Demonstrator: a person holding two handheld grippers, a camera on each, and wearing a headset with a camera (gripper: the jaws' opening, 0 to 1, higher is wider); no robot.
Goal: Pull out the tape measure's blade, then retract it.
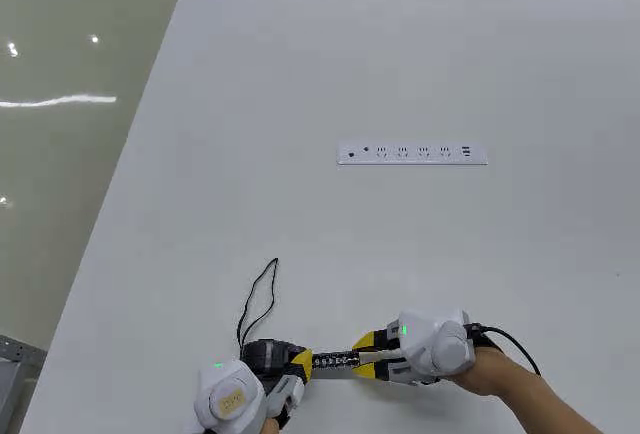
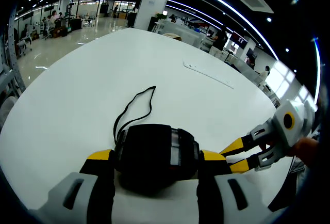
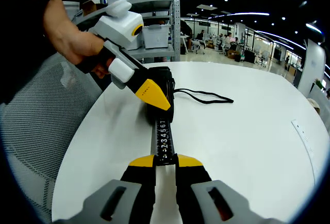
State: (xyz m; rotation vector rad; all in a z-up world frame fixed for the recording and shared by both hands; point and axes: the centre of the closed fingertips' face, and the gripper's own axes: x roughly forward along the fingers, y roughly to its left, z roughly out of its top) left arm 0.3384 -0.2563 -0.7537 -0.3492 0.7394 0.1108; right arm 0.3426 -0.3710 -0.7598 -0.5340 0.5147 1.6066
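The tape measure (image 2: pixel 154 149), a black case, lies flat near the front edge of the white surface (image 1: pixel 400 64). Its thin black strap (image 1: pixel 258 299) is looped loosely on the surface on its far side. A short run of blade (image 3: pixel 162 140) is out of the case and lies low over the surface; the digits three to seven read along it in the right gripper view.

The left tool (image 2: pixel 157 164) is pressed together on the case, one yellow-tipped jaw against each side. I take this as an anchor, so the case cannot slide while the blade is drawn. The right tool (image 3: pixel 165 161) pinches the blade between its jaws near the case, and the end hook is hidden under them. The two tools face each other along the blade's line, near one another, so a pull would run straight out of the case mouth.

By my judgement the pull is only at its start, with retraction not yet due. A white power strip (image 1: pixel 412 154) lies well apart, farther up the surface.
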